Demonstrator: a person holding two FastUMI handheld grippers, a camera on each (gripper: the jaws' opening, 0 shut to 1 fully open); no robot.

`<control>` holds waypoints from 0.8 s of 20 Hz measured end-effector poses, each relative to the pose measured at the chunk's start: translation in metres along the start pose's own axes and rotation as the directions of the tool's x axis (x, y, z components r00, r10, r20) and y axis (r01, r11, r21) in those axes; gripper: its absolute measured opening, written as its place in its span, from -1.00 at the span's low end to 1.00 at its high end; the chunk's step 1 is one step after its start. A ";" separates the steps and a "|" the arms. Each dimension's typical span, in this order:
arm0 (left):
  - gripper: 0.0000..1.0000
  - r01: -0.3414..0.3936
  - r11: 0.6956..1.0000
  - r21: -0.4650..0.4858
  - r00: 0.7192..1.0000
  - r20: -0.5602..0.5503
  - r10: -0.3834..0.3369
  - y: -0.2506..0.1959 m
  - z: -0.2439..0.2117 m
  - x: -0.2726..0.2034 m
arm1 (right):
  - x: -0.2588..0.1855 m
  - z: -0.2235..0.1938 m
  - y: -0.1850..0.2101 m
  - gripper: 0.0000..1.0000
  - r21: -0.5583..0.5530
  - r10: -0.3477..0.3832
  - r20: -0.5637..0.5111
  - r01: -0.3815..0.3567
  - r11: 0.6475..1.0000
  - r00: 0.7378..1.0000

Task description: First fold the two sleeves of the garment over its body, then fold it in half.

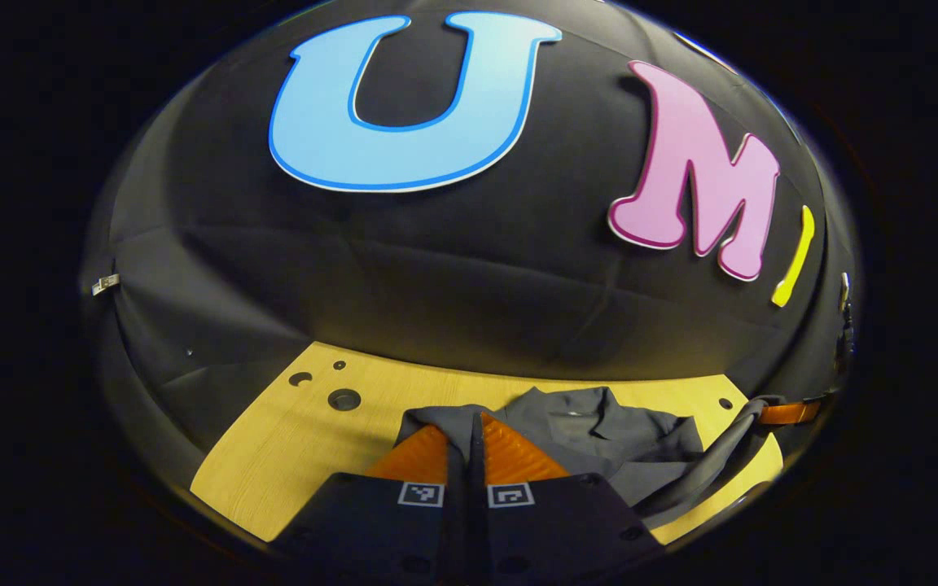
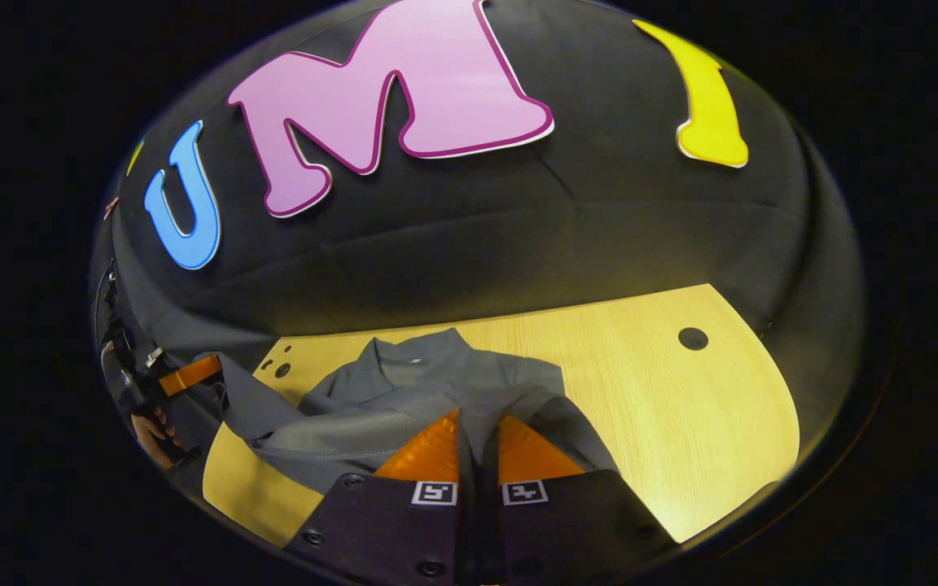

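A dark grey collared shirt (image 1: 599, 431) lies rumpled on the light wooden table (image 1: 290, 456). My left gripper (image 1: 469, 419) is shut on a fold of the shirt's cloth, which runs up between its fingers. In the left gripper view my right gripper (image 1: 791, 413) shows at the far right, with a band of the shirt pulled taut to it. In the right gripper view the shirt (image 2: 404, 391) spreads ahead with its collar toward the wall. There my right gripper (image 2: 477, 419) is shut on the shirt's near edge. My left gripper (image 2: 188, 373) and a hand (image 2: 151, 435) are at the far left.
The table has round holes near its back left corner (image 1: 344, 400) and one at its right side (image 2: 693, 338). Bare wood (image 2: 681, 407) stretches to the right of the shirt. The black cloth wall stands close behind the table.
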State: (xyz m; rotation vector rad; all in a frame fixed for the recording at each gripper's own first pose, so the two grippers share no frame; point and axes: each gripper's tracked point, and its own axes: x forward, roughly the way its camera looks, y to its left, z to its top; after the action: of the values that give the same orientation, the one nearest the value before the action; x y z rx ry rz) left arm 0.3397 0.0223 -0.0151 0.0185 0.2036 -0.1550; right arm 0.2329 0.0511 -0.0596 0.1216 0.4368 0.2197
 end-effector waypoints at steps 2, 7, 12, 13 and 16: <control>-0.89 -0.005 1.000 -0.030 1.000 0.001 0.005 0.004 -0.003 0.023 | 0.019 0.004 -0.005 -0.89 0.011 -0.011 0.010 0.011 1.000 1.000; -0.90 -0.020 0.994 -0.105 0.999 -0.046 0.015 0.014 -0.029 0.076 | 0.062 0.010 -0.022 -0.89 0.036 -0.040 0.026 0.039 0.999 0.999; -0.89 -0.012 0.996 -0.093 0.998 -0.068 0.006 0.020 -0.049 0.111 | 0.100 0.008 -0.037 -0.89 0.028 -0.058 0.036 0.057 0.998 0.998; -0.89 -0.012 0.996 -0.090 0.996 -0.088 0.005 0.017 -0.057 0.116 | 0.106 0.004 -0.039 -0.89 0.035 -0.064 0.029 0.063 0.997 0.998; -0.77 -0.049 0.995 -0.084 0.992 -0.117 0.039 0.021 -0.069 0.121 | 0.117 -0.009 -0.040 -0.80 0.039 -0.078 0.006 0.077 0.996 0.997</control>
State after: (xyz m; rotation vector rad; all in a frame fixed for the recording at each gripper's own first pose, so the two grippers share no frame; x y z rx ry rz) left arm 0.4462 0.0267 -0.1070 -0.0545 0.3249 -0.1010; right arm 0.3394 0.0407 -0.1220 0.1432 0.4379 0.1346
